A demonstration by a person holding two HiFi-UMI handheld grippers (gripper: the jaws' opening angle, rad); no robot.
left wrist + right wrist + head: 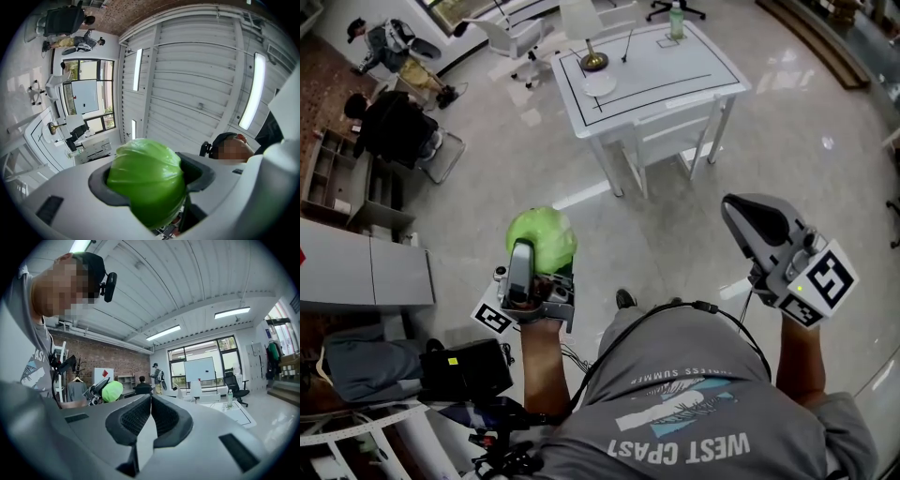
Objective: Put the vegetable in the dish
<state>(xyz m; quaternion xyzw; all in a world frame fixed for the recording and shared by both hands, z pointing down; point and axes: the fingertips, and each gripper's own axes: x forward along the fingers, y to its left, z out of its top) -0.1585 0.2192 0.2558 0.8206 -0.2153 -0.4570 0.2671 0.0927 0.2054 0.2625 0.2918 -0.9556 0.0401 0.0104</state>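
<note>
Close to the body, grips a round, glossy, bright green cabbage-like vegetable (542,236) in the grey plastic left gripper (534,264), jaws spread wide and pressed on its sides, nose tilted upward. Bulges well beyond the dark rubbery pads, so rests on a curved, slick skin rather than flat faces. Likely to squirt out or roll free under a jolt, a loosened squeeze or a steeper tip, then to drop onto the hard, polished pale floor (675,234), well short of the goal. Judged soft enough to dent if squeezed harder. Beside it, carries nothing in the matching grey right gripper (739,216), ribbed dark pads closed flat against each other, square-marker cube at the rear. Farther off, well apart from both tools, on the white rectangular table with a thin black outline (675,70): a small, shallow, round white dish (600,84), smooth and light-looking, near the table's nearer corner and just beside a brass-coloured domed object (593,61). Risks on arrival: overhanging the low rim, rolling off on release, shoving the light dish towards the edge, or knocking the brass piece.
</note>
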